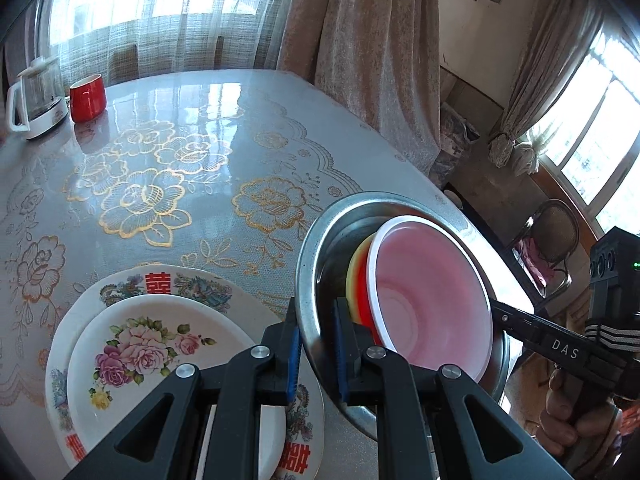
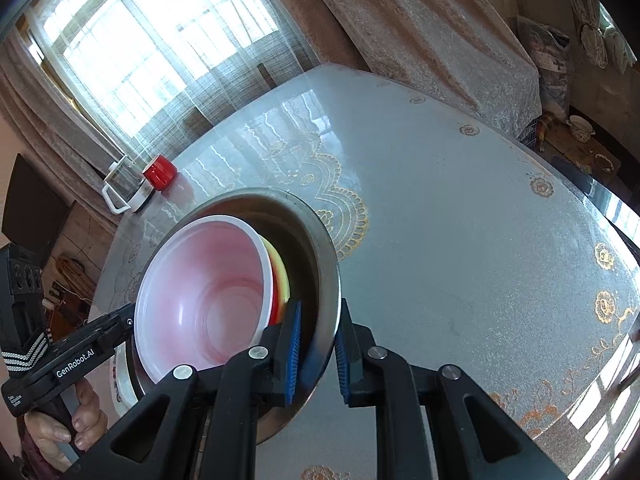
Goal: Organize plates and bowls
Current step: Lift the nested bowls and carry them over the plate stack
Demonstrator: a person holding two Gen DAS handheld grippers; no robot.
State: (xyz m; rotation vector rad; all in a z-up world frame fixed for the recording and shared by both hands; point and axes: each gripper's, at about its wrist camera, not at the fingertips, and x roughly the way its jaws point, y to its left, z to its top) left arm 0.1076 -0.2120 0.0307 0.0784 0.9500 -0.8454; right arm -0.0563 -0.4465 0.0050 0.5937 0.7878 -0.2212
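Observation:
A steel bowl (image 1: 316, 240) is held tilted above the table between both grippers. Inside it sit a white-rimmed pink bowl (image 1: 432, 292) and a yellow and red bowl (image 1: 358, 276) beneath that. My left gripper (image 1: 316, 354) is shut on the steel bowl's near rim. My right gripper (image 2: 318, 354) is shut on the opposite rim of the steel bowl (image 2: 320, 248), with the pink bowl (image 2: 208, 288) inside. Two stacked flowered plates (image 1: 140, 356) lie on the table at lower left of the left wrist view.
A red cup (image 1: 87, 97) and a glass kettle (image 1: 38, 96) stand at the table's far corner by the window; both show in the right wrist view too, cup (image 2: 160, 171). The flowered tablecloth (image 1: 192, 152) covers the table. A chair (image 1: 554, 236) stands beyond the right edge.

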